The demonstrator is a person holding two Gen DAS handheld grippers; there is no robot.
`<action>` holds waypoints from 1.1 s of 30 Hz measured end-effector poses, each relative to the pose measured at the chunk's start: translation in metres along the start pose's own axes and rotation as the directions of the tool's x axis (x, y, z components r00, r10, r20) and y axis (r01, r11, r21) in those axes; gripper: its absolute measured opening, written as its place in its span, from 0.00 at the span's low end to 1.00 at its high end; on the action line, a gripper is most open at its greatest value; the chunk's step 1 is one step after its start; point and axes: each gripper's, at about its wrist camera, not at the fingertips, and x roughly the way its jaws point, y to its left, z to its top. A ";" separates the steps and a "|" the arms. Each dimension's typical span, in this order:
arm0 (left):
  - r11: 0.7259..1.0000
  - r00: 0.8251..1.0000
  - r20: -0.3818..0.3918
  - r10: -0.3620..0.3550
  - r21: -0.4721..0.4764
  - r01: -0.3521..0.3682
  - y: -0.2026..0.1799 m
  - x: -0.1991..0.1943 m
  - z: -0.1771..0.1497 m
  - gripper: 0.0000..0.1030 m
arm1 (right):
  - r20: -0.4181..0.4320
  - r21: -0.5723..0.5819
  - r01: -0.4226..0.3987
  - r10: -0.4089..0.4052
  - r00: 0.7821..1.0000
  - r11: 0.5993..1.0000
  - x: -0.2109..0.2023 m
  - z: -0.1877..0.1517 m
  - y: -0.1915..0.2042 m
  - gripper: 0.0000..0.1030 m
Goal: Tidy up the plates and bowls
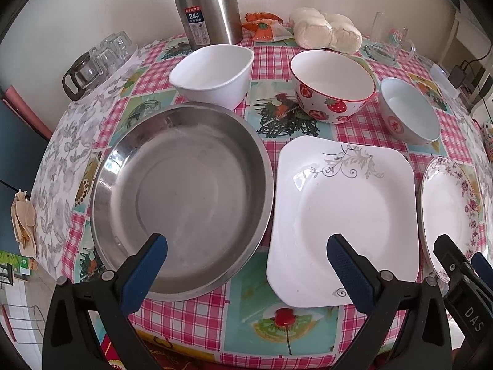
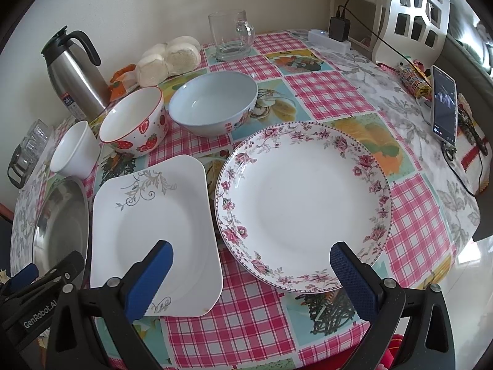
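Hovering over the desk (image 2: 332,92) with its pink checked and fruit-print cloth, both grippers point steeply down and neither one holds anything. The left gripper (image 1: 246,265) has its blue-padded fingers (image 1: 144,273) spread wide, one over the round stainless steel pan (image 1: 181,197) and the other over the square white plate with a grey vine pattern (image 1: 342,215), touching neither as far as I can see. The right gripper (image 2: 251,274) is just as wide, sitting above the gap between that square plate and the round white plate with a pink flower rim (image 2: 303,206). So the front row goes steel pan, square plate, flowered plate, all side by side and flat on the cloth. Behind them is a row of bowls: a plain white squarish bowl (image 1: 212,74), a white bowl with red strawberries (image 1: 332,86), and a pale blue bowl with a red mark (image 1: 409,108), all upright and empty. Further back stand a steel thermos jug with a black handle (image 1: 206,6), a bag of white buns (image 1: 326,30) and a clear glass mug (image 2: 231,35). A phone (image 2: 443,104) leans at the right edge of the desk.
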 end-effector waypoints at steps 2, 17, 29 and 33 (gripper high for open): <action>1.000 1.000 0.005 -0.003 -0.002 0.003 0.001 0.001 0.000 1.00 | 0.000 0.000 0.000 0.000 1.000 1.000 0.000 0.000 0.000 1.00; 1.000 1.000 -0.003 0.004 -0.002 -0.004 0.001 0.004 0.000 1.00 | -0.001 0.000 0.001 -0.001 1.000 1.000 0.001 -0.001 0.001 1.00; 1.000 1.000 -0.016 0.016 -0.005 -0.016 0.007 0.006 0.001 1.00 | -0.005 -0.009 0.001 -0.001 1.000 1.000 0.002 -0.004 0.008 1.00; 0.999 0.999 -0.028 0.019 -0.026 -0.020 0.019 0.006 0.004 1.00 | -0.009 -0.024 -0.003 0.003 1.000 1.000 0.003 -0.003 0.017 1.00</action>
